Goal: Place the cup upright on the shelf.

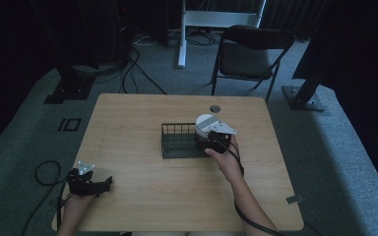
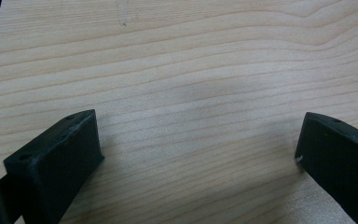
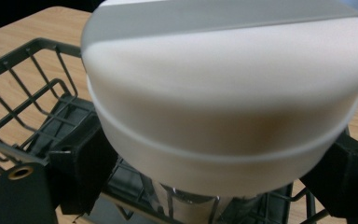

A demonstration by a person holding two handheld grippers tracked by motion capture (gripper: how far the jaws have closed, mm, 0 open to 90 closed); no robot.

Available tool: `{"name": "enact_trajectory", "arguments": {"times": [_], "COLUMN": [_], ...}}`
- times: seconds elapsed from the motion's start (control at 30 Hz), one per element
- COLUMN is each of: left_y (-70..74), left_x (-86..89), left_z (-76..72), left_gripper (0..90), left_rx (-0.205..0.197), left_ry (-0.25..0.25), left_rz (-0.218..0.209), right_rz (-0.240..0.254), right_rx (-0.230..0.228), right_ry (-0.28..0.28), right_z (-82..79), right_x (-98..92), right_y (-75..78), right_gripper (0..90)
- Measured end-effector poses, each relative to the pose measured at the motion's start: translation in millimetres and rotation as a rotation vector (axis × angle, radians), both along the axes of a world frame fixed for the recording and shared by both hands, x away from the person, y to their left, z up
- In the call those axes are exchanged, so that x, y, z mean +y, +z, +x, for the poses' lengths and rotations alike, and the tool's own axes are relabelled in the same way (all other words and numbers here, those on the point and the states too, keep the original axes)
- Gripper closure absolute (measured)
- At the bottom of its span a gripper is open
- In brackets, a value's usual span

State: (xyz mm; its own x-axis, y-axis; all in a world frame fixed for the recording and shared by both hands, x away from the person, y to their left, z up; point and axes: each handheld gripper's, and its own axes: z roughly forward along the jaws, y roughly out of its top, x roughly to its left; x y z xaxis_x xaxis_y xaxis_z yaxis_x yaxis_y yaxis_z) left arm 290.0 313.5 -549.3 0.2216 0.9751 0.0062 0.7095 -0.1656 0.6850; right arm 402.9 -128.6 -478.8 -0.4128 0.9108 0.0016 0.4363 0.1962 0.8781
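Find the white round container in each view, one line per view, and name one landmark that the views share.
High view: the white round container sits right of centre, at the wire basket's right end.
Left gripper view: bare table between open jaws.
Right gripper view: container large between the jaws, above the basket.
Shared landmark: the wooden tabletop.

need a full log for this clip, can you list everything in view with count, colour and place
table: 1, light wood, centre of the room
wire basket: 1, dark green, middle of the table
round lidded container: 1, white, between the right gripper's jaws over the basket's right end
folding chair: 1, black, beyond the table
cables: several, black, on the grey carpet
left gripper: 1, black, jaws wide apart over bare wood at the table's near left corner
right gripper: 1, black with grey plate, at the basket
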Motion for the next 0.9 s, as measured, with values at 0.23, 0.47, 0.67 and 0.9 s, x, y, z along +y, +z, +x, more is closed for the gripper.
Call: {"name": "enact_trajectory", "arguments": {"times": [0.23, 0.47, 0.67, 0.9], "left_y": [0.1, 0.1, 0.0, 0.0], "left_x": [0.1, 0.1, 0.1, 0.1], "left_z": [0.0, 0.0, 0.0, 0.0], "left_gripper": [0.2, 0.2, 0.3, 0.3], "left_rx": [0.001, 0.001, 0.000, 0.000], "left_ry": [-0.001, -0.001, -0.001, -0.001], "left_rz": [0.001, 0.001, 0.001, 0.001], "right_rz": [0.008, 0.008, 0.013, 0.008], "right_rx": [-0.015, -0.020, -0.037, -0.033], "right_ry": [0.001, 0.010, 0.009, -0.003], "right_z": [-4.3, -12.2, -18.3, -25.9], "right_x": [-5.3, -9.0, -15.4, -22.6], "right_y": [4.0, 4.3, 7.4, 2.1], "right_gripper": [12.4, 12.5, 12.5, 12.5]}}
